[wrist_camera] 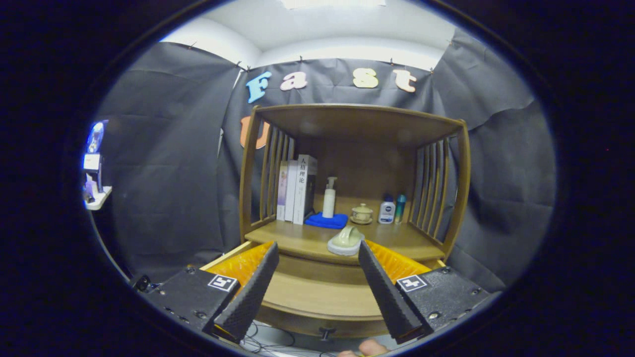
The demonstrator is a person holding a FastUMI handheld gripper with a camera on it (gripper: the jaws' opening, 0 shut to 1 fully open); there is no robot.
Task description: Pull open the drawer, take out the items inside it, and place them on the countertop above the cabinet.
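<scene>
Wooden cabinet (354, 148) stands ahead, its drawer (322, 297) pulled out below the countertop (307, 240). A pale slipper (346, 241) lies on the countertop's front edge, probably just placed. The gripper (317, 260) is spread wide and empty, likely because it let go.

The gripper (317, 277) has wedge-shaped fingers (250, 292) with a dimpled texture — black screwed housings behind, each bearing a square marker (222, 283).

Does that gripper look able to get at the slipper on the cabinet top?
Probably yes. The gripper is open, and the slipper lies at the countertop's front edge just beyond the fingers, with nothing between them.
</scene>
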